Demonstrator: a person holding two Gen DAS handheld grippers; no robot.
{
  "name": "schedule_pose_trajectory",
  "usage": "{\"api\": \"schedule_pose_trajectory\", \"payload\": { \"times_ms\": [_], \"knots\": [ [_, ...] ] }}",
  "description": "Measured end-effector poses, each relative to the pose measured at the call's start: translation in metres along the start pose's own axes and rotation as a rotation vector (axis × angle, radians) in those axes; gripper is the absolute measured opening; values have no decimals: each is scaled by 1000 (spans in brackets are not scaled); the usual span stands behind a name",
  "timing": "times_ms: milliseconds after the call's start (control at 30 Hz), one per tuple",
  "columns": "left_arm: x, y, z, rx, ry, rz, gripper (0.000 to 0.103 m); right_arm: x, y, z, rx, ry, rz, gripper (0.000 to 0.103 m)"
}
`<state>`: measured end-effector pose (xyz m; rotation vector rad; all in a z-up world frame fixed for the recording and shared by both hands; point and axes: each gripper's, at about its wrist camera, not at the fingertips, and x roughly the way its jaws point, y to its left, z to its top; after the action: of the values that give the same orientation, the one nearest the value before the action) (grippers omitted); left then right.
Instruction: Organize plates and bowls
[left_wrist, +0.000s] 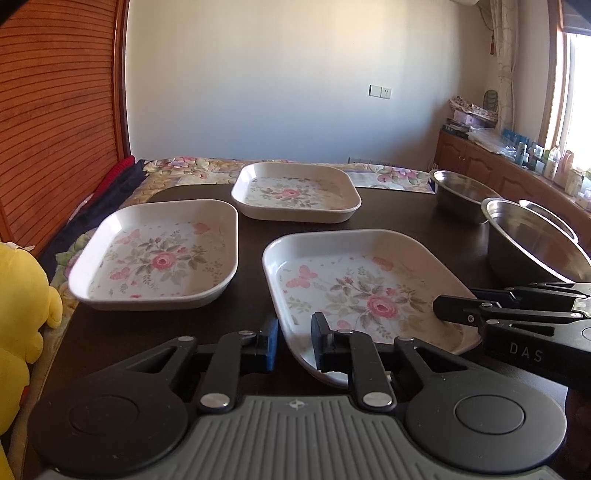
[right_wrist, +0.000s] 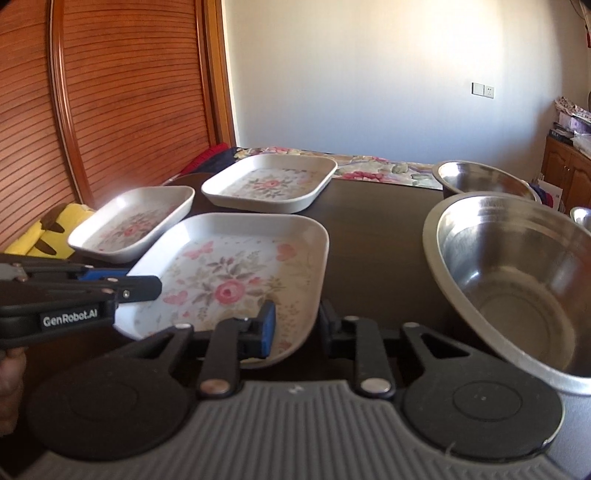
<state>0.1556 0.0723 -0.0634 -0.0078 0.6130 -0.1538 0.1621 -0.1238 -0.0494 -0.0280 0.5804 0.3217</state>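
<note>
Plates first: we clamp the nearest floral plate (left_wrist: 364, 291) by its near rim, left gripper (left_wrist: 294, 341) at one corner, right gripper (right_wrist: 295, 328) at the other, both closed on it above the dark table (right_wrist: 373, 236). Next, we judge, comes a level lift toward the left plate (left_wrist: 155, 254). Lettering reads "DAS" and "GenRobot.AI".

Both cameras sit low behind their own jaws, looking forward and down, close over the shared nearest plate (left_wrist: 369, 291) (right_wrist: 236, 280).
</note>
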Motion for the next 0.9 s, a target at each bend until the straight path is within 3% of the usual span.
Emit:
{"api": "schedule_pose_trajectory", "payload": {
  "times_ms": [900],
  "knots": [
    [-82,-27,-35,37,-62,8,20,-78,10,-34,-4,-79,32,23]
  ]
}}
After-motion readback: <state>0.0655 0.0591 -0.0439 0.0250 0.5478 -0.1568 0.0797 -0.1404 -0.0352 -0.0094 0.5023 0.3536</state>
